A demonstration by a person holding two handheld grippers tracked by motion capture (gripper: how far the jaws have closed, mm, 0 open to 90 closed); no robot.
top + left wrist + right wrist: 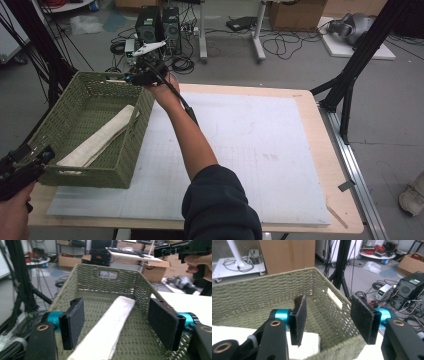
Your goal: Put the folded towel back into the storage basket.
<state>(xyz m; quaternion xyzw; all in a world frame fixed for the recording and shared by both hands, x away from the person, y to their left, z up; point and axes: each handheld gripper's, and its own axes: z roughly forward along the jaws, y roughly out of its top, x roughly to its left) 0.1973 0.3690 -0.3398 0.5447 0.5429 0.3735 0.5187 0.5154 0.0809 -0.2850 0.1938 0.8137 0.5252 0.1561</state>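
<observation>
Basket (131, 131) sits at the table's (300, 165) left edge, cloth (100, 137) lying inside; my left gripper (120, 323) and right gripper (332, 320) both gape empty at opposite ends; woven, probably light but flexy, so I'd take the end rims.

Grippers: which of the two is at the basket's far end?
The right gripper, held at the basket's far right corner near the far handle slot. The left gripper sits at the near end, jaws open toward the cloth.
</observation>
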